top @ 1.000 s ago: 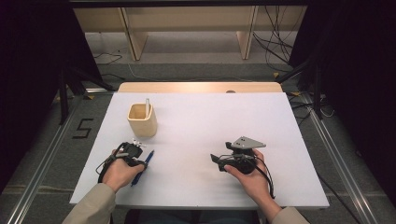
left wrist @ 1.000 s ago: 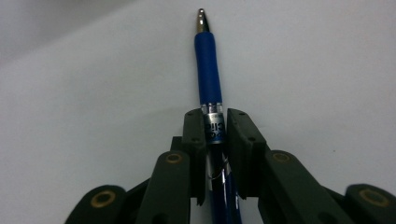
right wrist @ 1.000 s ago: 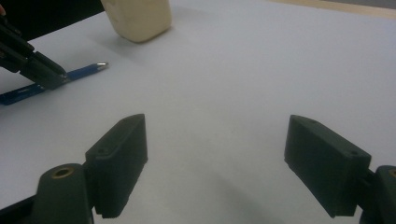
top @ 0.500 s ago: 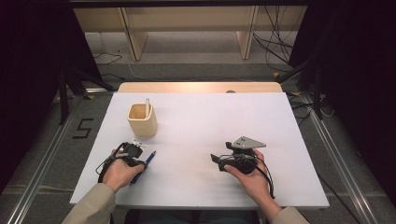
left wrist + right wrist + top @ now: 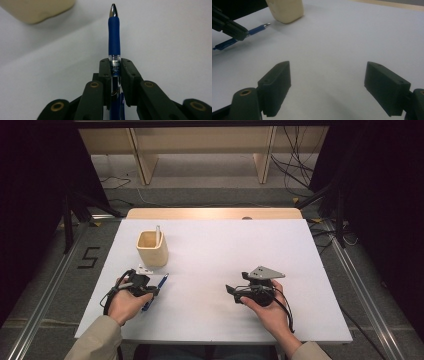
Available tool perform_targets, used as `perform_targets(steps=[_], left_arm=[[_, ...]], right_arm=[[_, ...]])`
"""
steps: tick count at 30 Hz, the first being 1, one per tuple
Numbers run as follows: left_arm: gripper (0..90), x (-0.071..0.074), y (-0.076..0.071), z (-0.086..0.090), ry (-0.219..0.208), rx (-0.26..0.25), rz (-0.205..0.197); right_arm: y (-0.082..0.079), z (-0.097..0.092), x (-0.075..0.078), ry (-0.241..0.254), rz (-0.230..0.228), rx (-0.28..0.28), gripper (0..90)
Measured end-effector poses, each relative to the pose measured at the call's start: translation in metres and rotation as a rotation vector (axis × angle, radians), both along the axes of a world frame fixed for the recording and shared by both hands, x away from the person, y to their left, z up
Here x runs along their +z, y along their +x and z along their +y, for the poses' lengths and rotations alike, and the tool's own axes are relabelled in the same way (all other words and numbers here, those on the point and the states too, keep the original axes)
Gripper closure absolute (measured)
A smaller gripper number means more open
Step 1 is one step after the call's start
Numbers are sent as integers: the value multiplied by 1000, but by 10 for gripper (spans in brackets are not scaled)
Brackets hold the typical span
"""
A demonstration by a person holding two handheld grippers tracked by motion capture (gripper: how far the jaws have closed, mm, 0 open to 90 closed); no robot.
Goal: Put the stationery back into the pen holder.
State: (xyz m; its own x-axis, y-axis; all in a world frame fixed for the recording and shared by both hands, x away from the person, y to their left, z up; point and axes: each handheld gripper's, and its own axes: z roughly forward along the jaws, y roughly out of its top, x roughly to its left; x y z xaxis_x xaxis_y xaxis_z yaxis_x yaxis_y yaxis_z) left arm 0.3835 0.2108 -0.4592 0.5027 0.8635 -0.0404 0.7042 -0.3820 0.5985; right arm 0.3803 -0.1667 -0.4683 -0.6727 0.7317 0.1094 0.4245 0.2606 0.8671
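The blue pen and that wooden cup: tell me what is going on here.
A person sits at a white table with a gripper in each hand. The left gripper is shut on a blue pen, low over the table, its metal tip pointing toward the wooden cup. A white pen already stands in that cup. The right gripper rests apart with jaws wide open, holding nothing.

Blue pen (image 5: 114, 35), beige cup (image 5: 152, 248), white table (image 5: 225, 250)

High view looks down from above the near edge; each gripper view skims low and close, both sharing the blue pen (image 5: 114, 32) and cup (image 5: 285, 10).
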Motion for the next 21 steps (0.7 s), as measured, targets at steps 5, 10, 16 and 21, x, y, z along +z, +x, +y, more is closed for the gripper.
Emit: perform_targets(steps=[5, 10, 16, 21], left_arm=[[792, 4, 0, 4, -51, 1, -103], [792, 8, 0, 8, -104, 33, -187], [792, 17, -1, 12, -177, 80, -300], [792, 26, 0, 15, -214, 104, -371]], right_arm=[[0, 0, 0, 2, 0, -1, 221], [0, 0, 0, 2, -1, -1, 221], [0, 0, 0, -1, 3, -3, 221], [0, 0, 0, -1, 2, -4, 221]])
